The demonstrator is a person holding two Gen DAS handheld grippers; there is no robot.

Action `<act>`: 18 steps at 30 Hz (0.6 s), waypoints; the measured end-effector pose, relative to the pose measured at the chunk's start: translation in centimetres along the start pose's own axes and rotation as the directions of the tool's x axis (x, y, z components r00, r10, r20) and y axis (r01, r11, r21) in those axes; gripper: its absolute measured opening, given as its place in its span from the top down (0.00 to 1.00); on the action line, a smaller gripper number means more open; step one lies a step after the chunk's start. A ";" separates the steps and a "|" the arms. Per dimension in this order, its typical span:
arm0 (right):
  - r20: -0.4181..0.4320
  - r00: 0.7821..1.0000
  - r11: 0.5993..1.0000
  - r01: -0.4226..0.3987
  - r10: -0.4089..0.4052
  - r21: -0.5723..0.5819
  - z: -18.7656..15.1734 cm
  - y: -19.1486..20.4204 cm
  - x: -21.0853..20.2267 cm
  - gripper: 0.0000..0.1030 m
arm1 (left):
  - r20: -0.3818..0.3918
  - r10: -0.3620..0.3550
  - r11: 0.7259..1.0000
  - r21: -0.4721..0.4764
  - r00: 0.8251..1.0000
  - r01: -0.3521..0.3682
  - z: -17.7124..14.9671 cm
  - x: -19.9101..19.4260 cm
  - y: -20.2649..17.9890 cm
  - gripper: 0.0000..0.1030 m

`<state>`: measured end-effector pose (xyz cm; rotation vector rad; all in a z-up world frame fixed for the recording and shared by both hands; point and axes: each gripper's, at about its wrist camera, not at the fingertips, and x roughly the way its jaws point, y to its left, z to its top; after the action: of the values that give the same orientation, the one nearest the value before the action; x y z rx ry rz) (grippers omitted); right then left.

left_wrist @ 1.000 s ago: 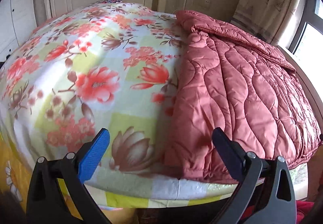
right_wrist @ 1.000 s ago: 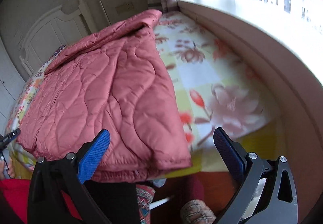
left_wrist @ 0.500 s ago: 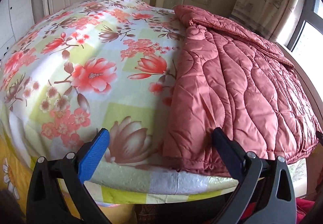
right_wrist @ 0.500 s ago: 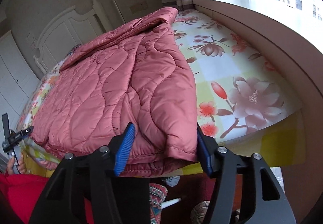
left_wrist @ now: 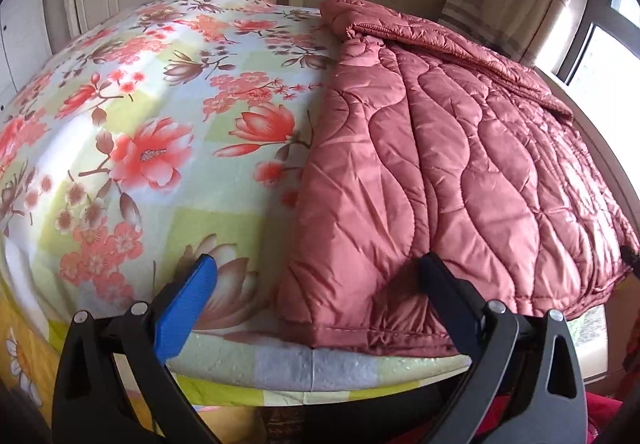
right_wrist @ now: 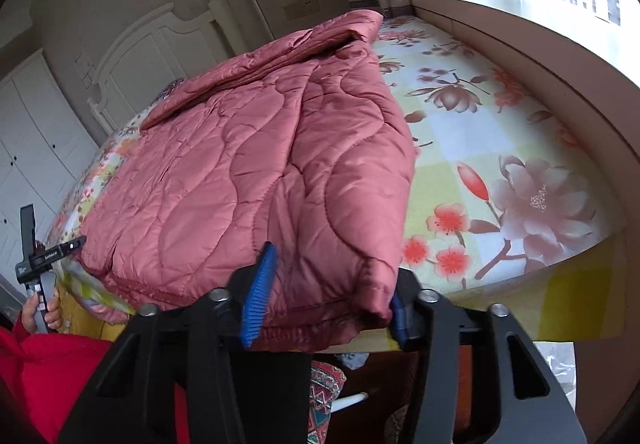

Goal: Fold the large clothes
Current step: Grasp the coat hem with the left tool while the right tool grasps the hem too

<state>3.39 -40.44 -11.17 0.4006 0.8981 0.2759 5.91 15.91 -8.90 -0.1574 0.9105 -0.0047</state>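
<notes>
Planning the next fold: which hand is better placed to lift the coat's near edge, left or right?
Right. The right gripper is closing with the pink coat corner between its fingers. The left gripper is open, its corner of the coat's hem between its spread fingers but not pinched.

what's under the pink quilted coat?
The floral bedsheet shows around the pink quilted coat on both sides; the coat is folded in layers at its near edge. Anything beneath its middle is covered.

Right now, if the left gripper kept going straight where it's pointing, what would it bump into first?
Probably the near corner of the pink quilted coat, which lies between the left gripper's wide-open jaws, on the flowery bedcover. Depth is hard to judge.
</notes>
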 end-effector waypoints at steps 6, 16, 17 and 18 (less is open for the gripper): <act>-0.003 0.998 0.996 -0.068 0.068 0.065 -0.2 -0.7 0.2 0.79 | 0.023 -0.008 0.999 0.044 1.000 0.007 -0.2 -0.4 -0.9 0.43; 0.014 0.997 0.994 -0.072 0.071 0.082 -0.5 -0.7 0.0 0.80 | -0.006 -0.056 0.998 0.041 0.998 0.057 -0.3 -0.7 -1.3 0.91; 0.015 0.997 0.994 -0.075 0.074 0.083 -0.5 -0.7 0.0 0.80 | -0.005 -0.055 0.998 0.039 0.998 0.055 -0.3 -0.8 -1.4 0.91; 0.015 0.997 0.994 -0.076 0.075 0.084 -0.6 -0.7 0.0 0.80 | -0.008 -0.053 0.998 0.033 0.999 0.053 -0.3 -0.8 -1.4 0.91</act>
<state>2.97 -41.00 -11.80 0.5147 0.8860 0.3050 5.30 14.59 -8.25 -0.1508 0.9123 -0.0699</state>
